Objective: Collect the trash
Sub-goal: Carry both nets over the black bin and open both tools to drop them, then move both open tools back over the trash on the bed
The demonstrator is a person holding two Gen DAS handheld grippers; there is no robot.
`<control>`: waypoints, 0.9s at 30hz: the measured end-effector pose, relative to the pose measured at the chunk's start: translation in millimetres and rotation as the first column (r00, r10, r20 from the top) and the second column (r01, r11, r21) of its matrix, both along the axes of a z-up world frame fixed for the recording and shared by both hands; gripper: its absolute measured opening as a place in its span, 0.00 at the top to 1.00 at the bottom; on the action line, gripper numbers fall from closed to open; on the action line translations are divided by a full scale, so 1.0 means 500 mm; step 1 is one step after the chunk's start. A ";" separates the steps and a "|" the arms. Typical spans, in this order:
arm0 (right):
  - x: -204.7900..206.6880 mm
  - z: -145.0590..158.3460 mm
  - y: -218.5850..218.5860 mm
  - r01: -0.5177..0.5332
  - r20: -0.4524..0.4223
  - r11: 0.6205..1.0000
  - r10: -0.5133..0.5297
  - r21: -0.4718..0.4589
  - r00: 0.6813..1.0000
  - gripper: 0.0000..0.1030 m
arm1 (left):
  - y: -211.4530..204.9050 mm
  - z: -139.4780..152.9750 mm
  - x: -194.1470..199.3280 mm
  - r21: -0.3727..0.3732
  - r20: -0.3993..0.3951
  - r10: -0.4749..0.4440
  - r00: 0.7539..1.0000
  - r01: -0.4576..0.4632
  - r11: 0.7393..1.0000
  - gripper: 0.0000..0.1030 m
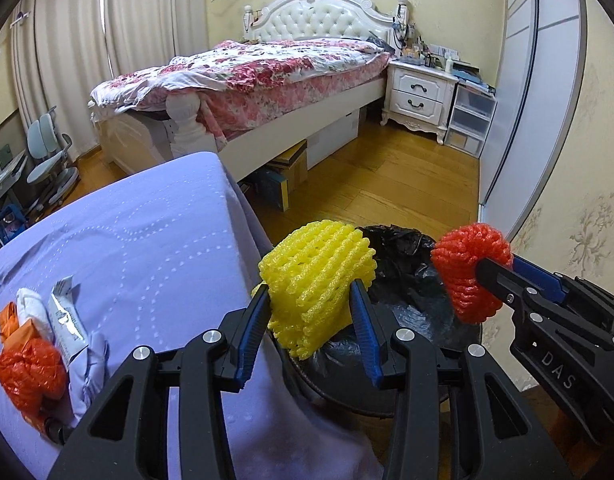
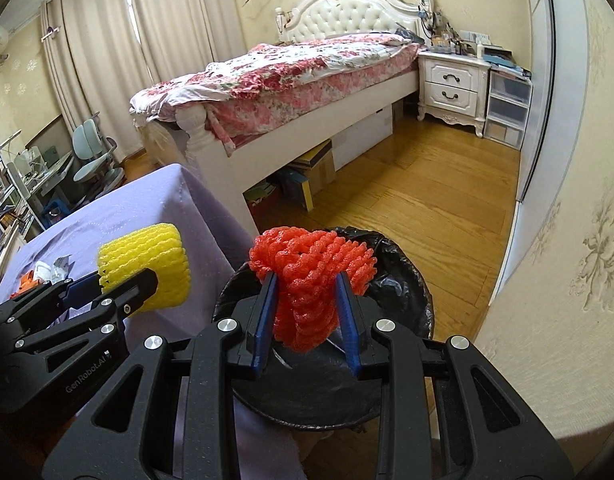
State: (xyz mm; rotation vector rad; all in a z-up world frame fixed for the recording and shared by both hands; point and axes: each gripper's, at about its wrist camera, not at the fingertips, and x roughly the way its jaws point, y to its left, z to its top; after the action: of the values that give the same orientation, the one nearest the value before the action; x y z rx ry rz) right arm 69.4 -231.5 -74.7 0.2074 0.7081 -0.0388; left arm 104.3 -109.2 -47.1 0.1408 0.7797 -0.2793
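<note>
Both tools are loaded and stand over the bin, so I judge the task to be in the middle. The left gripper is clenched on a yellow foam net; the net is squeezed between the two blue pads and hangs above the near left rim of the trash bin, which is lined with a black bag. The right gripper grasps a red foam net in the same way, and it is held right over the open mouth of the bin. Neither net is inside yet; both are in the air, so the drop is not yet done.

Inside the bin I see only the black bag, as far as the view allows; part of the bottom is hidden behind the nets.

More work is left on the table with the purple cloth, to the left of the bin. At its near left corner lies a small heap: another red foam net, an orange wrapper, something white and crumpled, and a silver sachet. They lie touching each other.

So I think two pieces are almost delivered, and about four wait.
</note>
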 end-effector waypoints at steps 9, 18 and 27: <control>0.019 -0.020 -0.033 0.037 -0.009 0.999 -0.037 0.033 0.999 0.46 | -0.009 -0.006 -0.003 0.030 0.013 0.001 1.000 -0.002 1.000 0.27; -0.003 -0.006 -0.035 0.076 -0.002 0.996 -0.076 0.035 0.997 0.34 | 0.009 0.011 -0.013 0.025 0.020 0.030 0.999 -0.031 0.999 0.23; -0.041 0.014 -0.004 0.071 0.003 0.994 -0.072 0.083 0.997 0.25 | 0.080 0.038 -0.059 0.021 0.030 0.082 0.996 -0.083 0.996 0.22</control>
State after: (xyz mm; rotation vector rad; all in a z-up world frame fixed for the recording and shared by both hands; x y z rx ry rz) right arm 48.9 -233.6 -67.9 0.3127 0.6972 -0.0772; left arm 75.0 -69.4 -28.2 0.1328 0.7583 -0.1903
